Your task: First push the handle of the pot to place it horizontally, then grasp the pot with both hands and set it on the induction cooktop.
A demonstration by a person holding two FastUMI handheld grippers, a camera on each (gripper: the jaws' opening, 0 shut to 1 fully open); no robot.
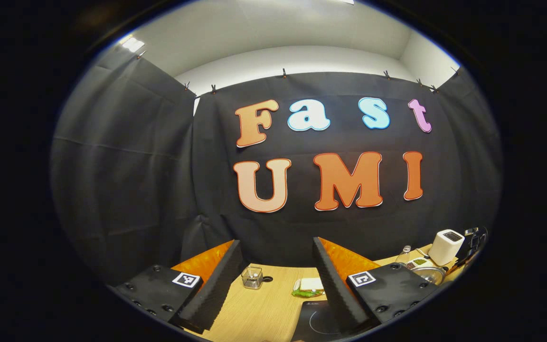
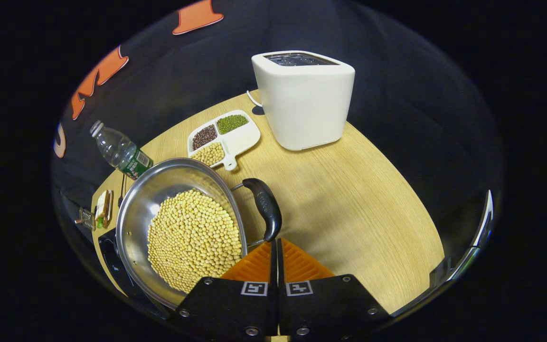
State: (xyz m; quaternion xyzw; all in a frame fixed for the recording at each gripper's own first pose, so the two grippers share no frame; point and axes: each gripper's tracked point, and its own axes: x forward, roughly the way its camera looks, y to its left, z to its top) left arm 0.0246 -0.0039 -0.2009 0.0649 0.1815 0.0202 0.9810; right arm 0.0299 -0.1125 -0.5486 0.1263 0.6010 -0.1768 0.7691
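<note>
At the bottom of the right gripper view, the right gripper [image 2: 275,247] has its fingers pressed together with only a thin seam between them, their tips right at the lower end of the pot's dark handle [image 2: 265,207]; whether they touch it cannot be told. The steel pot [image 2: 178,228], heaped with pale yellow beans [image 2: 193,240], sits at lower left of the frame on the wooden worktop [image 2: 349,209], its handle curving along the right side of the rim. Just beyond the pot lies a white divided dish [image 2: 226,137] holding dark, green and yellow grains in separate compartments. A plastic bottle [image 2: 120,151] leans at the left. A white boxy appliance [image 2: 304,97] stands at the top centre, the farthest thing on the worktop.

In the left gripper view, the left gripper [image 1: 273,280] holds its fingers wide apart with nothing between them, raised above the worktop. Between them at the bottom edge shows the dark induction cooktop [image 1: 318,323]. Farther back rest a small glass container [image 1: 252,277] and a green-and-white item [image 1: 309,287]. At lower right, the pot's rim and the white appliance appear.
</note>
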